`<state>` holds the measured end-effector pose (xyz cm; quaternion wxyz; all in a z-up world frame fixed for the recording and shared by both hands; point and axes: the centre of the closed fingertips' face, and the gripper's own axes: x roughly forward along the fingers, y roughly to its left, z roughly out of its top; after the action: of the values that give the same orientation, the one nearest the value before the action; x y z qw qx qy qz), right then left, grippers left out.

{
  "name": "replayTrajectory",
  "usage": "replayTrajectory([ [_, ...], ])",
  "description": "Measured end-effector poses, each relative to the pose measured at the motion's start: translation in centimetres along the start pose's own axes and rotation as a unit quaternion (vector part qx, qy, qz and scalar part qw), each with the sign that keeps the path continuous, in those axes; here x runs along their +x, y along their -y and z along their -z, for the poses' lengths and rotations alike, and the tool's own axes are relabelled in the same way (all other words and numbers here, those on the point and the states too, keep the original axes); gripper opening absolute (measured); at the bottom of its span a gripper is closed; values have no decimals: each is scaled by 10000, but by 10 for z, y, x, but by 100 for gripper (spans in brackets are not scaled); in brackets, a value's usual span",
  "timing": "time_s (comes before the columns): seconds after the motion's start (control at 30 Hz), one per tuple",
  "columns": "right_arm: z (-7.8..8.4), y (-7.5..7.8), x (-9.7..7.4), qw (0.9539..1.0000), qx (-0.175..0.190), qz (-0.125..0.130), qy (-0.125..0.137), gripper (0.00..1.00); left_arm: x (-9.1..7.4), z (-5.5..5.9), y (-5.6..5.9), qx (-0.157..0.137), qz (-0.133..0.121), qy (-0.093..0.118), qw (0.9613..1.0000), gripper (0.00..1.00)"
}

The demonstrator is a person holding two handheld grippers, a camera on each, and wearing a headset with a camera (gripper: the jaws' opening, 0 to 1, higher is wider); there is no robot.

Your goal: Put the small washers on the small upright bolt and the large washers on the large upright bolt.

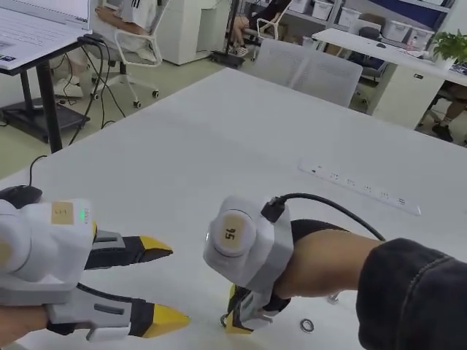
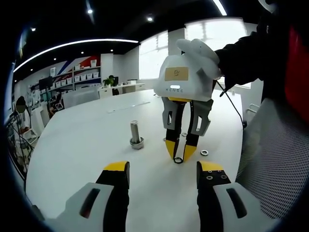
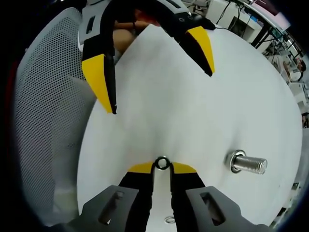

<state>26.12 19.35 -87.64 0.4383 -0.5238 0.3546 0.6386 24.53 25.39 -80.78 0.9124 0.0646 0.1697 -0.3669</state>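
My right gripper (image 1: pixel 232 321) points down at the white table (image 1: pixel 219 146), shut on a small steel washer (image 3: pixel 162 163) at its yellow tips. The same washer (image 2: pixel 178 160) hangs just above the tabletop in the left gripper view. An upright steel bolt (image 2: pixel 135 134) with a ring at its base stands a little beyond and to one side of it; in the right gripper view the bolt (image 3: pixel 248 163) lies to the right. My left gripper (image 1: pixel 175 284) is open, its jaws wide apart, facing the right gripper (image 2: pixel 178 155). Loose washers (image 1: pixel 306 325) (image 2: pixel 204 152) lie on the table nearby.
A white power strip (image 1: pixel 357 188) lies across the table's far right. A dark mouse (image 1: pixel 18 195) sits at the left edge. Beyond the table stand a grey mesh chair (image 1: pixel 306 69), a laptop on a black stand (image 1: pixel 36 29) and seated people.
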Motion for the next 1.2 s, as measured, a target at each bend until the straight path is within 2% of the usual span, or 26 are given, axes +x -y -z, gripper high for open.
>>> replayTrajectory([
  [0.4,1,-1,1,9999,-99,41,-81,13,0,-1,1,37,0,-1,10000,55],
  [0.73,1,-1,-1,10000,19,-14,19,13,-1,-1,1,44,25,-18,10000,55],
  [0.9,0,1,-7,9999,73,-9,95,13,-1,-4,0,58,53,-24,10000,54],
  [1.2,11,10,-24,9995,251,142,149,13,0,-7,2,104,151,-45,9998,54],
])
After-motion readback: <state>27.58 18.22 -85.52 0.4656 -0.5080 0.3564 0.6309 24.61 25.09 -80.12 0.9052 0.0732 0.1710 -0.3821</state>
